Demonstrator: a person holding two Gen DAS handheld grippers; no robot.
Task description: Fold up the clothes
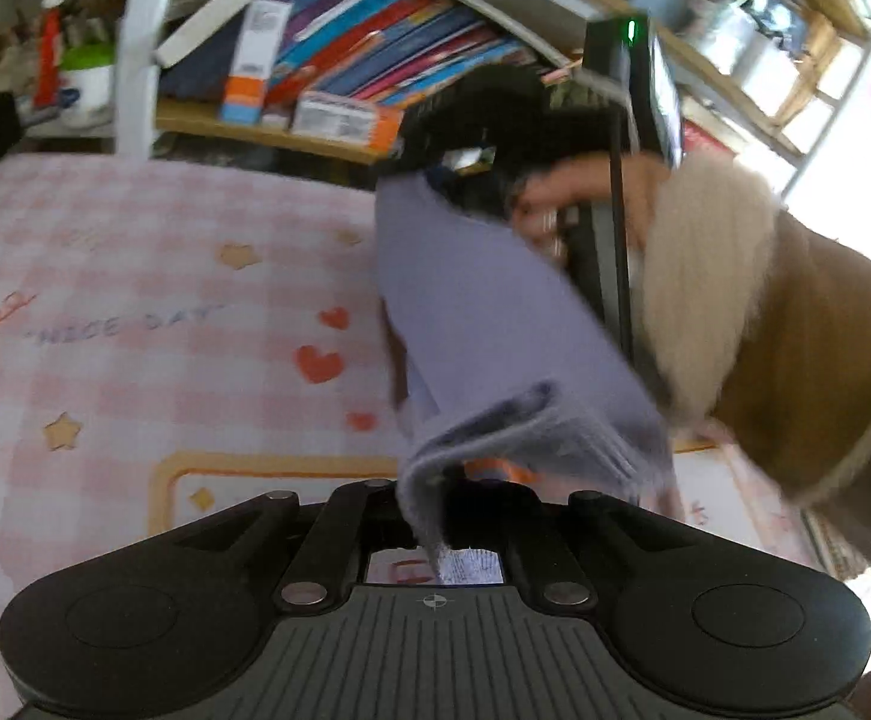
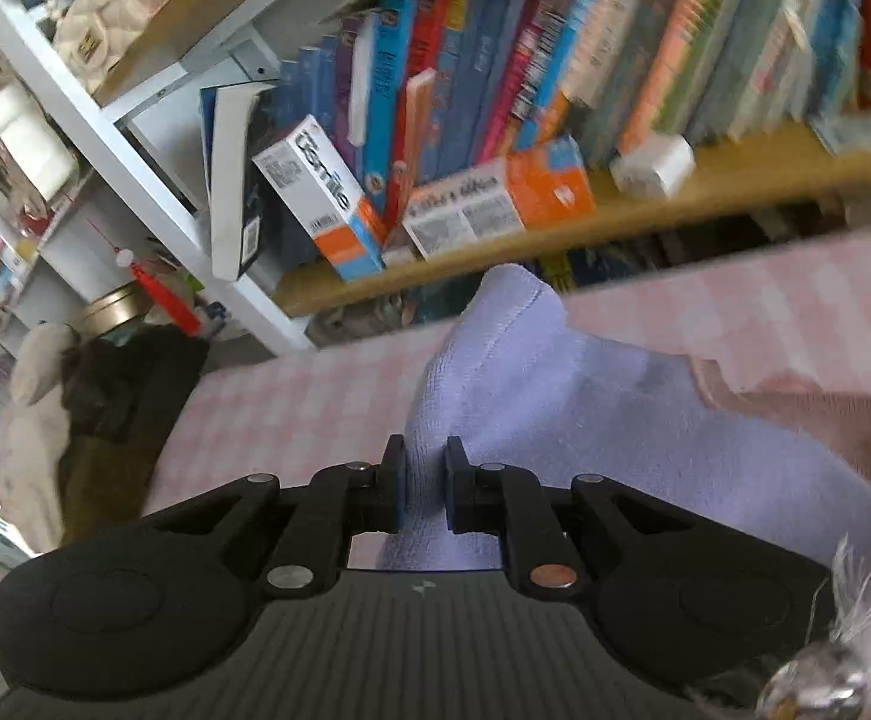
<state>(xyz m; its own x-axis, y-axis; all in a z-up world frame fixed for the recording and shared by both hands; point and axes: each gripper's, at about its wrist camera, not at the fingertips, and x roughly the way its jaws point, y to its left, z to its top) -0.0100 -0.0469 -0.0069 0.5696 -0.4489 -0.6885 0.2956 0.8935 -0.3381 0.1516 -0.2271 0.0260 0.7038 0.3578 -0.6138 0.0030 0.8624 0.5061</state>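
Right tool nipping lavender cloth | left tool pinching cloth hem

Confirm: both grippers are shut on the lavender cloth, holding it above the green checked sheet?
Not quite. The sheet is pink checked, not green, as the left wrist view shows. The left gripper and right gripper are both shut on the lavender cloth.

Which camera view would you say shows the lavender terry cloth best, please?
The left wrist view: the lavender terry cloth hangs between both tongs above the pink checked bedsheet, with its folded layers visible. The right wrist view shows only a bunched, cropped stretch.
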